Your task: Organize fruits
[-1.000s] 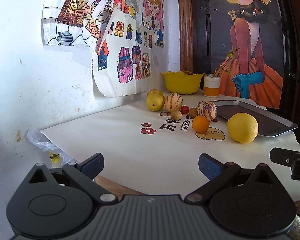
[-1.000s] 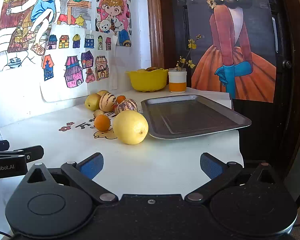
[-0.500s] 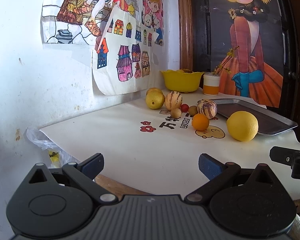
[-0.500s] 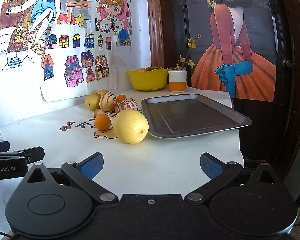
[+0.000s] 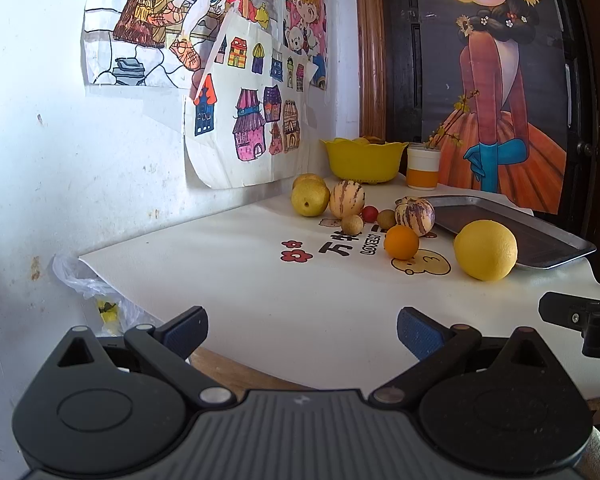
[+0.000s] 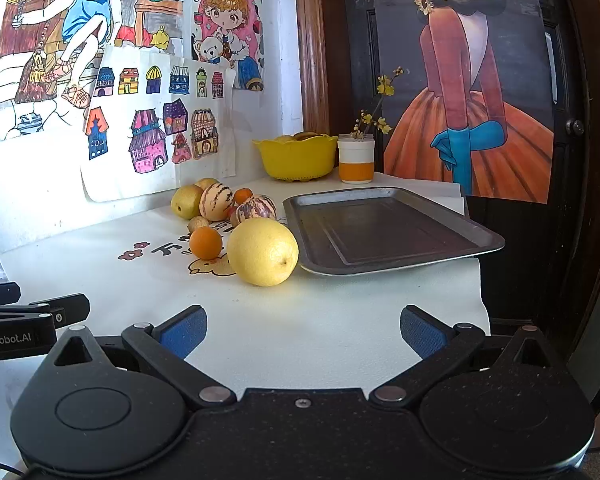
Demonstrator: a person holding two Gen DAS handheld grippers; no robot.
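Both the left gripper (image 5: 302,330) and right gripper (image 6: 302,330) hover wide and empty at the table's (image 6: 320,320) near edge, bare cloth ahead. Beyond, the large yellow fruit (image 6: 262,251), orange (image 6: 206,243) and the rest sit beside the empty tray (image 6: 384,232); sorting seems unstarted.

Each camera sits low behind its own claw, at the near edge of the tabletop (image 5: 228,280), looking across it toward the wall. Both see the big yellow fruit (image 6: 262,251) and the tray (image 6: 384,232); the right camera is closer.
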